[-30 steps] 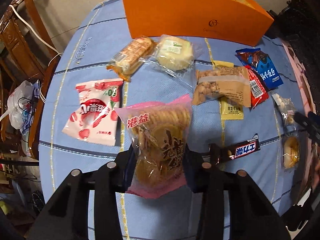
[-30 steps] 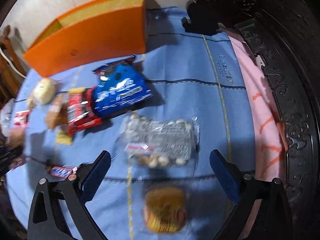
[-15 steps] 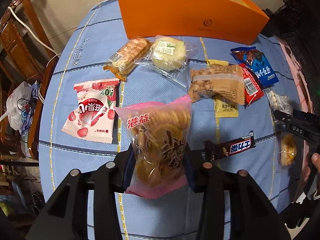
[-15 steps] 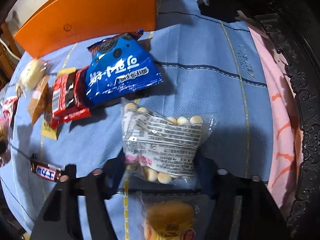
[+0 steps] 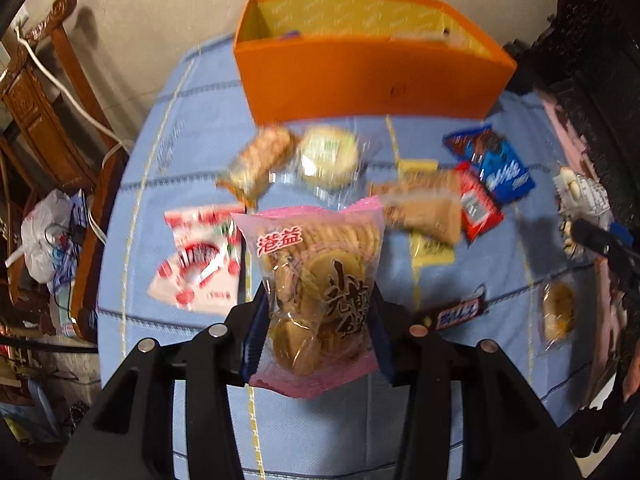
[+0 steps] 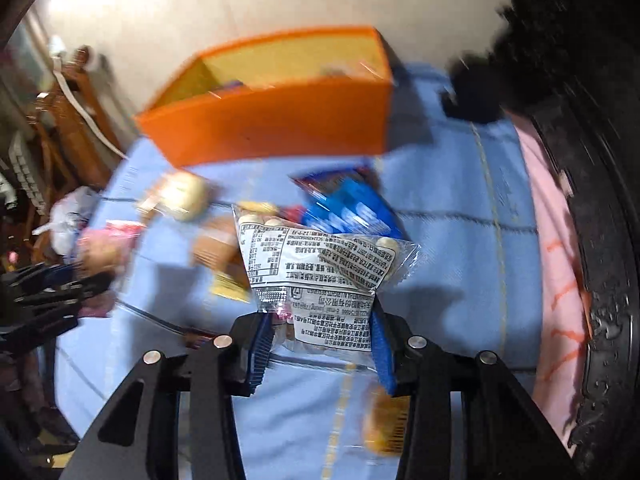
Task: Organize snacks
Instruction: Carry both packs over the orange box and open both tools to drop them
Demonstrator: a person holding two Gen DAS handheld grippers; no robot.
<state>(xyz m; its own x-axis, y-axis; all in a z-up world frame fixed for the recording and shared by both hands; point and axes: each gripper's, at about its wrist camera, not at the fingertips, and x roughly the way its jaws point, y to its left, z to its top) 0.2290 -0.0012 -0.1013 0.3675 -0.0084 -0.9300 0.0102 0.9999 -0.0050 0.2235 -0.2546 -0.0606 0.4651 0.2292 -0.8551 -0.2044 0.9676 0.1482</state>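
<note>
The cracker bag is clamped in the left claw by its lower half and is held above the surface. It is judged light and crinkly, with brittle discs inside, so a gentle hold on the sides is advised. The label bag sits between the pads of the right claw, whose jaws are closing on its soft lower part. In the orange box only a small dark item is seen.
</note>
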